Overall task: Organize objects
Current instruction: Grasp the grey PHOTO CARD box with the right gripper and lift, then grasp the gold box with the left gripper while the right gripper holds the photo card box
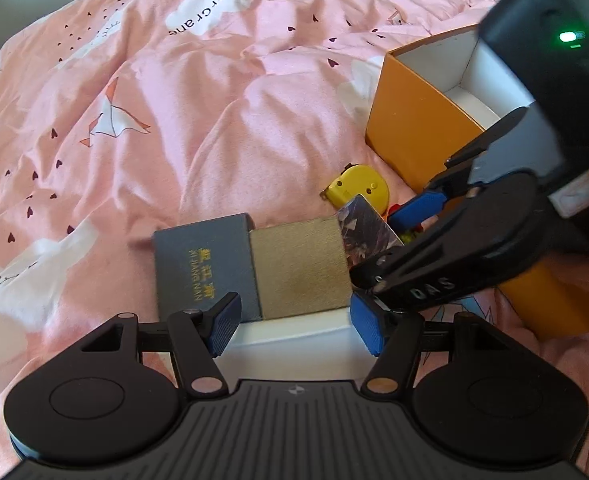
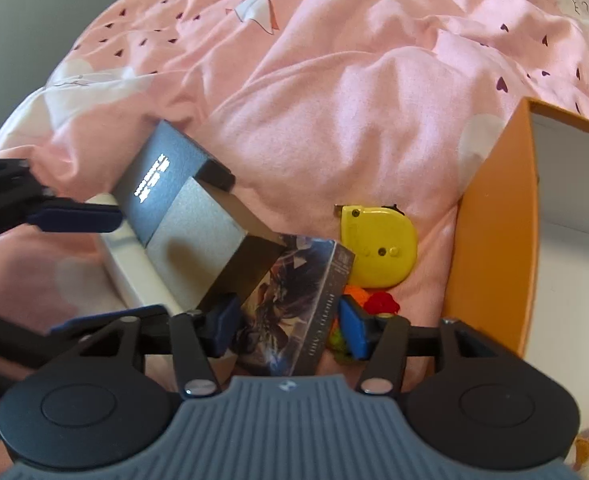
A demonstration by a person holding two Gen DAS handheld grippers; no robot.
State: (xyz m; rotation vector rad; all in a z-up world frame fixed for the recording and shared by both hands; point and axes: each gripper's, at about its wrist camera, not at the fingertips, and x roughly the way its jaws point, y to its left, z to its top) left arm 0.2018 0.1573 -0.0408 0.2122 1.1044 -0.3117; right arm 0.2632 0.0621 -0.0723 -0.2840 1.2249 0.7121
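Observation:
A grey and gold sleeve box (image 1: 254,264) on a white base (image 1: 294,340) lies on the pink duvet. My left gripper (image 1: 296,326) is open, its blue pads standing wide apart at either end of that base. In the right wrist view the same box (image 2: 190,216) sits at centre left, with the left gripper (image 2: 140,264) straddling it. A dark printed card pack (image 2: 294,312) leans on the box's end. My right gripper (image 2: 288,330) is open around the pack, pads close to its sides. A yellow tape measure (image 2: 378,248) lies just beyond.
An open orange box (image 2: 494,240) with a white inside stands at the right, beside the tape measure (image 1: 358,190). Small red, orange and green bits (image 2: 378,304) lie by the right pad. An orange piece (image 1: 554,308) lies under the right gripper (image 1: 388,240). Rumpled duvet (image 1: 174,120) spreads left and beyond.

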